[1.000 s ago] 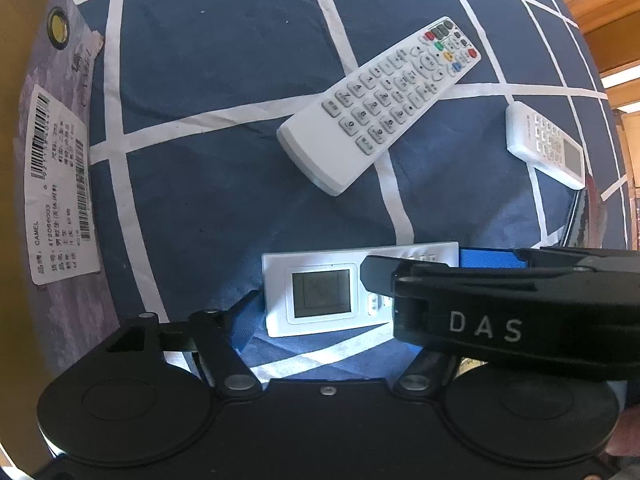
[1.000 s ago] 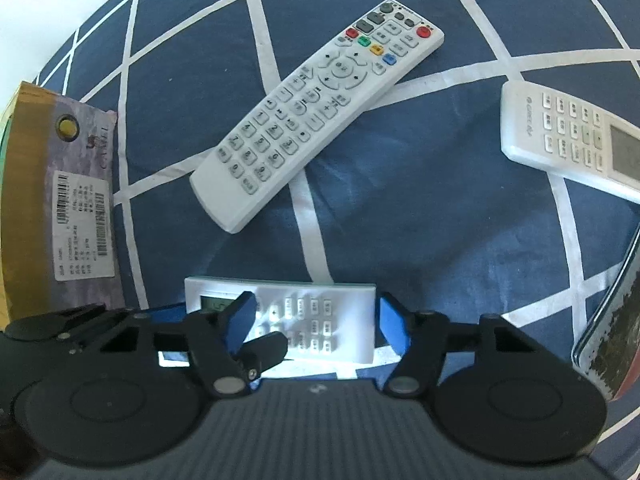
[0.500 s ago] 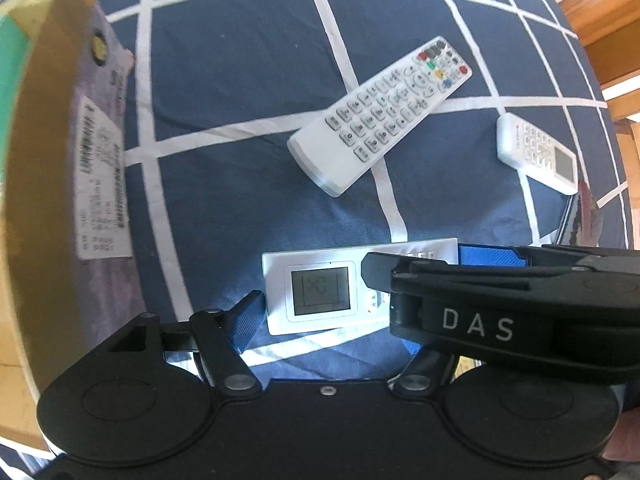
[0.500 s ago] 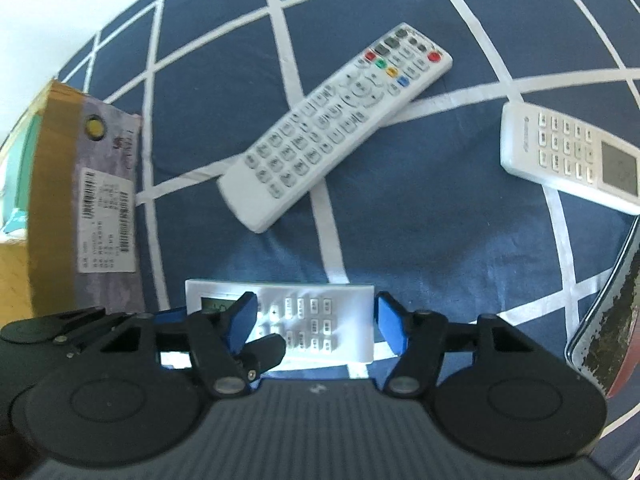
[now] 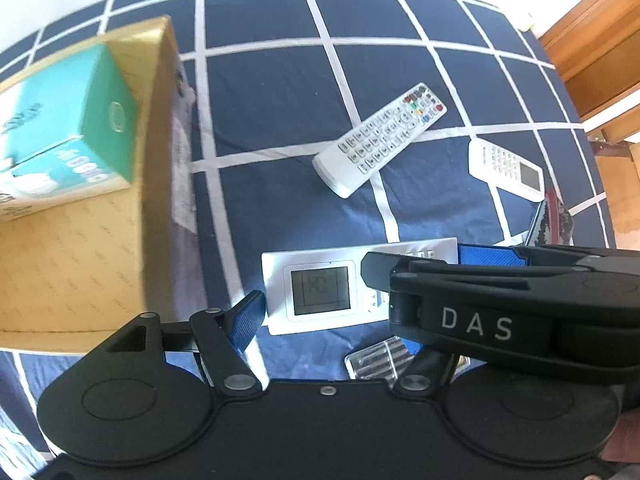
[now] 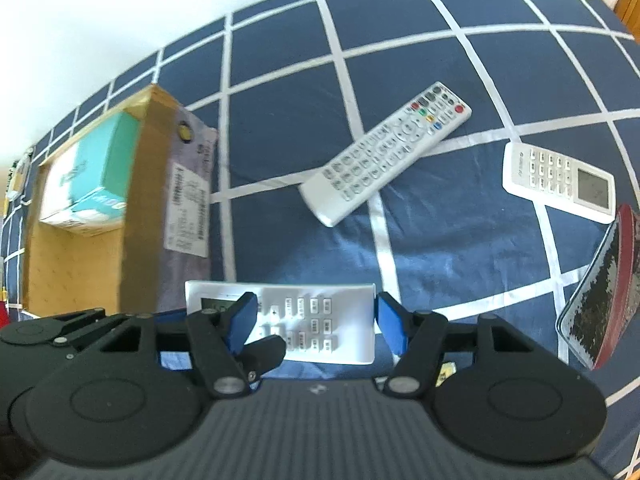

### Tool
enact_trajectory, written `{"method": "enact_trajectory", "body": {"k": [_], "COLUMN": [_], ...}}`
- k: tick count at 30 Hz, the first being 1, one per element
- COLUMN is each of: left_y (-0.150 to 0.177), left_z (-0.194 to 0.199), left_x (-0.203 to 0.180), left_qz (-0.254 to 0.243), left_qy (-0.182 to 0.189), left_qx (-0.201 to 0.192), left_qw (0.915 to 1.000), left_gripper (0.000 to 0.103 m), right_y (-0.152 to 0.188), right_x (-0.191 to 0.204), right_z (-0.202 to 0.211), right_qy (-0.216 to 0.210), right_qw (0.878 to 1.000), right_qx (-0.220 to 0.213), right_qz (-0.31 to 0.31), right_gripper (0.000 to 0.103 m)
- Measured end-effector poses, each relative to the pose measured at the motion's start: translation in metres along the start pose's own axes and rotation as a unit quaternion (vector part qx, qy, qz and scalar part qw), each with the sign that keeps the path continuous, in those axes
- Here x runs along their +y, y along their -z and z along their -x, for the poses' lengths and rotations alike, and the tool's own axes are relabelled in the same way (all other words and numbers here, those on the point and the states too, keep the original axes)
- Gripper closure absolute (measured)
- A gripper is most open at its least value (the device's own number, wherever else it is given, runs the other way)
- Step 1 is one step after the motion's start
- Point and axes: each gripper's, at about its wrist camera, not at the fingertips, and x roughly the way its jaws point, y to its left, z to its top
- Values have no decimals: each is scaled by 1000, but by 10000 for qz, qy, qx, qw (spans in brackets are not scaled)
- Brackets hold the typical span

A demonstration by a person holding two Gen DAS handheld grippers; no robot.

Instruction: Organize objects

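White remote (image 5: 320, 285) is clamped end to end by both hand-held grippers, left (image 5: 356, 292) and right (image 6: 312, 320).

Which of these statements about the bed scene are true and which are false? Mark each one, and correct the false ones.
1. The right gripper is shut on a white remote with a screen. True.
2. The long remote with coloured buttons lies inside the cardboard box. False: it lies on the bedcover, apart from the box.
3. A teal carton sits in the cardboard box. True.
4. The bedcover is plain red. False: it is navy with white grid lines.
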Motion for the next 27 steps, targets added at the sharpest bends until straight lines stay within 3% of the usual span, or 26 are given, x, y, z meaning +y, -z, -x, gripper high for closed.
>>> {"method": "enact_trajectory", "body": {"k": [12,27], "left_y": [22,45], "left_z": [50,96], "left_x": [42,129], "left_qz": [-51,-27], "left_qy": [-59,-89], "left_qx": [-349,-639], "left_qw": [9994,9979], "left_gripper": [36,36], "right_y": [24,44], "right_x": [62,159], "right_z": [27,26], "right_qy": [-54,-100], "right_qw": [9993,9978], "right_qx": [-353,-613], "right_qz": [122,232], "right_gripper": [39,39]}}
